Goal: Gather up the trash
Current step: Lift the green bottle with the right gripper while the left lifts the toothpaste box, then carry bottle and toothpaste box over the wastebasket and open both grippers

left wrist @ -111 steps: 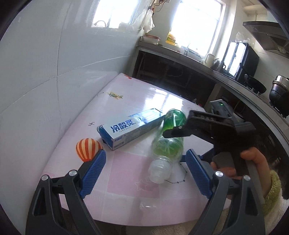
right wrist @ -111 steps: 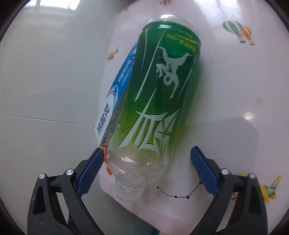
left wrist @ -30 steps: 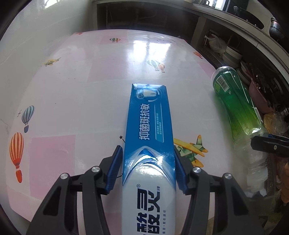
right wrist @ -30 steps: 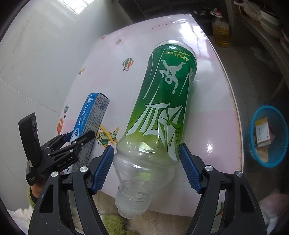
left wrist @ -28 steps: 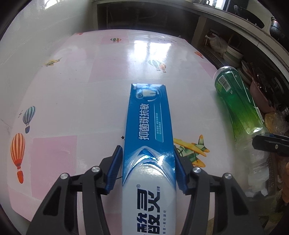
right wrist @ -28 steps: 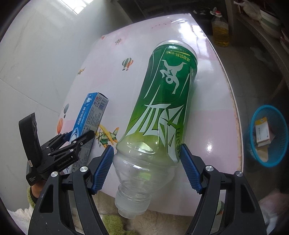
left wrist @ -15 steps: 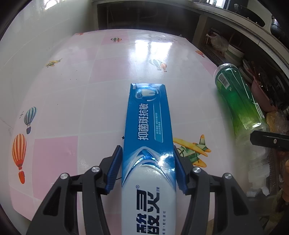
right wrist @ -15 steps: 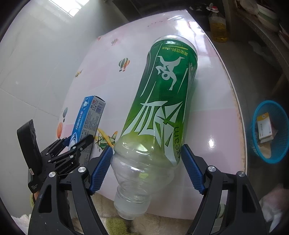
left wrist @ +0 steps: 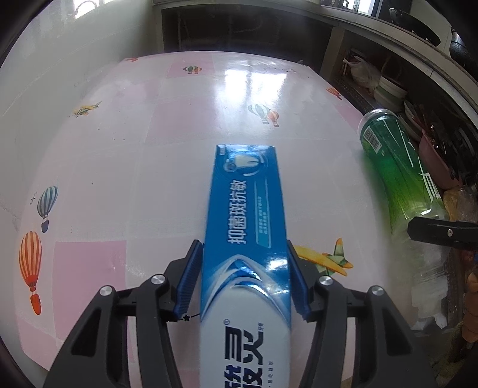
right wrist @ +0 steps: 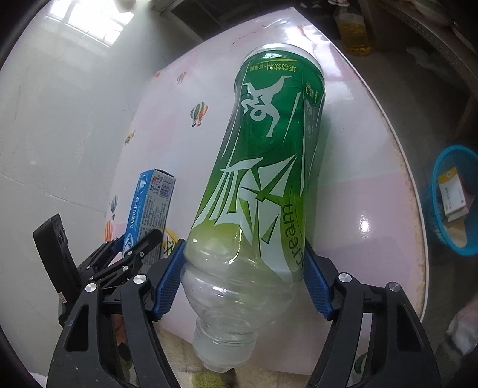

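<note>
My left gripper (left wrist: 243,276) is shut on a blue and white toothpaste box (left wrist: 246,226) and holds it above the pink table (left wrist: 149,149). My right gripper (right wrist: 243,279) is shut on an empty green plastic bottle (right wrist: 266,167), gripped near its clear neck end, base pointing away. In the left wrist view the bottle (left wrist: 394,167) shows at the right edge. In the right wrist view the box (right wrist: 151,209) and the left gripper (right wrist: 128,250) show at the lower left.
A blue basket (right wrist: 454,200) holding small cartons stands on the floor to the right of the table. A bottle of yellow oil (right wrist: 354,27) stands on the floor beyond the table. Kitchen shelves with bowls (left wrist: 388,89) lie behind. A white tiled wall (right wrist: 59,119) borders the table's left.
Both grippers closed on their items since 3.7 s ago and lifted them. Over the last second both have risen slightly, the bottle tilting a little.
</note>
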Demonstrator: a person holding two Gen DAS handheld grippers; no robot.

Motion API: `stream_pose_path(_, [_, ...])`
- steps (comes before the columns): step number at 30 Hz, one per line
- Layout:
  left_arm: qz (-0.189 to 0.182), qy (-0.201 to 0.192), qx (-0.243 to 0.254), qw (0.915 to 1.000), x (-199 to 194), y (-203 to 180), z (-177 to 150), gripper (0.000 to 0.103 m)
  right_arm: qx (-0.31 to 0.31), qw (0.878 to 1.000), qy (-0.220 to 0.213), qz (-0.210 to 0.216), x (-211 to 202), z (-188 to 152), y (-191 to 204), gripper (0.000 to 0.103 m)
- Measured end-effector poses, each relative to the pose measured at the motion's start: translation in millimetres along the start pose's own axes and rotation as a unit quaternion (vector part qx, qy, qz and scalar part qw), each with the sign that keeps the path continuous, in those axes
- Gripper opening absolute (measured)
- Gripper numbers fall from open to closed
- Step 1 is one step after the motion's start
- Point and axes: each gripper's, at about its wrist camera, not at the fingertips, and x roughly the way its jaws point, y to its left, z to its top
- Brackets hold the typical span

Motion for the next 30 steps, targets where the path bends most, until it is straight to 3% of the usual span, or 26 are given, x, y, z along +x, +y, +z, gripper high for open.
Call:
stream_pose_path(10, [-0.034, -0.028, -0.039, 0.9982, -22.9, 9.0, 7.1, 0.045, 0.042, 0.997, -0.035, 0.057, -31.0, -6.6, -32.0, 0.068])
stream_pose_path(15, [-0.077, -0.052, -0.029, 0.9953, -44.9, -19.5, 29.1, 0.045, 0.056, 0.992, -0.077, 0.079, -65.9, -17.8, -50.8, 0.068])
stream_pose_path(19, [-0.122, -0.064, 0.008, 0.9904, -57.3, -71.2, 50.8, 0.045, 0.079, 0.988, -0.121, 0.063, -108.8, -29.8, -84.3, 0.068])
stream_pose_path(24, [-0.22, -0.04, 0.046, 0.9737, -52.3, -160.9, 79.5, 0.045, 0.129, 0.976, -0.172, -0.024, -169.4, -59.2, -150.0, 0.068])
stream_pose_path(28, [-0.26, 0.004, 0.082, 0.962, -26.1, -246.4, 91.4, 0.045, 0.188, 0.962, -0.168, -0.101, -189.8, -94.1, -209.3, 0.068])
stream_pose_path(30, [-0.276, 0.05, 0.093, 0.9553, 1.2, -291.5, 92.6, 0.045, 0.218, 0.958, -0.151, -0.106, -189.1, -110.6, -240.6, 0.068])
